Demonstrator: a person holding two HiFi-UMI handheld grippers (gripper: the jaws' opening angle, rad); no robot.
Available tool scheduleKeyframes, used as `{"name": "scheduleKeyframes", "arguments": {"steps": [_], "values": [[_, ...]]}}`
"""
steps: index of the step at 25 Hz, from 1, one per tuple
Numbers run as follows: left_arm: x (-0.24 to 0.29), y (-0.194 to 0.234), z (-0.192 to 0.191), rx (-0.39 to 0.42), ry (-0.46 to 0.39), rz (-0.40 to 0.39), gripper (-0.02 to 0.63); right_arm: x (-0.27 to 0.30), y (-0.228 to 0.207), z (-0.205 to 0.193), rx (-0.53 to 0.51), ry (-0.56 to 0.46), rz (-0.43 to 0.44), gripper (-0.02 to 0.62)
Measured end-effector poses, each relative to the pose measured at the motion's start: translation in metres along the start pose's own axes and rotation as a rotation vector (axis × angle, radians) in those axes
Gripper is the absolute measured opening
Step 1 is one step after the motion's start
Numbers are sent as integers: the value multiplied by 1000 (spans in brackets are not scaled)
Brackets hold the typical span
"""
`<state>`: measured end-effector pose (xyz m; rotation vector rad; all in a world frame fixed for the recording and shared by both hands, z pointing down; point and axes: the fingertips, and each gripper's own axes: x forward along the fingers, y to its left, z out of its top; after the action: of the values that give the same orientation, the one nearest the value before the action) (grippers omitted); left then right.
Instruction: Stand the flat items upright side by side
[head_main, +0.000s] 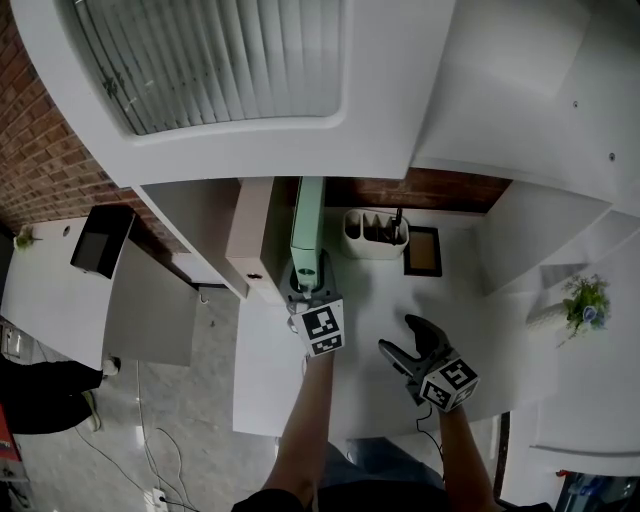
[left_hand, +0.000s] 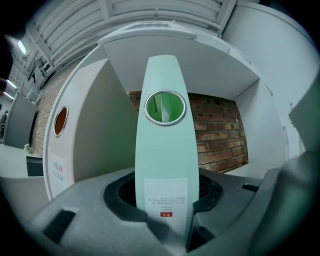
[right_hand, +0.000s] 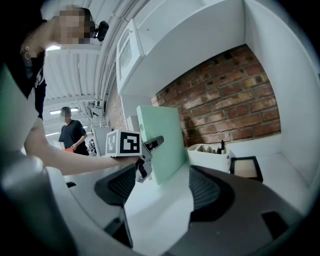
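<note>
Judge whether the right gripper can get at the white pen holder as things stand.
Probably yes. The right gripper is open and empty, and only bare desk lies between it and the white pen holder. The green binder stands off to one side of that path.

The green binder (left_hand: 165, 150) stands between the jaws of the left claw (left_hand: 164, 212), its foot hidden behind them. Whether the pads press it cannot be told. Its white label (left_hand: 166, 192) (just above the jaws) carries print too small to read.
</note>
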<state>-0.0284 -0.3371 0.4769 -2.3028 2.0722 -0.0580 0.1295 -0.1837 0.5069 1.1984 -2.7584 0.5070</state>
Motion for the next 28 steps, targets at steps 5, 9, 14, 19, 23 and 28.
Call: {"name": "scheduleKeyframes", "arguments": {"steps": [5, 9, 14, 19, 23, 28], "values": [[-5, 2, -10, -21, 25, -3, 179, -5, 2, -3, 3, 1, -4, 331], [-6, 3, -8, -38, 27, -8, 204, -8, 4, -4, 1, -1, -6, 331], [-17, -5, -6, -46, 16, -36, 248, -14, 7, -5, 0, -4, -13, 331], [-38, -10, -8, -36, 33, -48, 262, -22, 9, -1, -2, -18, -20, 331], [-66, -13, -8, -17, 44, -63, 265, -28, 10, 5, -10, -43, -32, 331], [-107, -24, -2, -3, 60, -116, 265, -42, 8, 19, -28, -104, -75, 310]]}}
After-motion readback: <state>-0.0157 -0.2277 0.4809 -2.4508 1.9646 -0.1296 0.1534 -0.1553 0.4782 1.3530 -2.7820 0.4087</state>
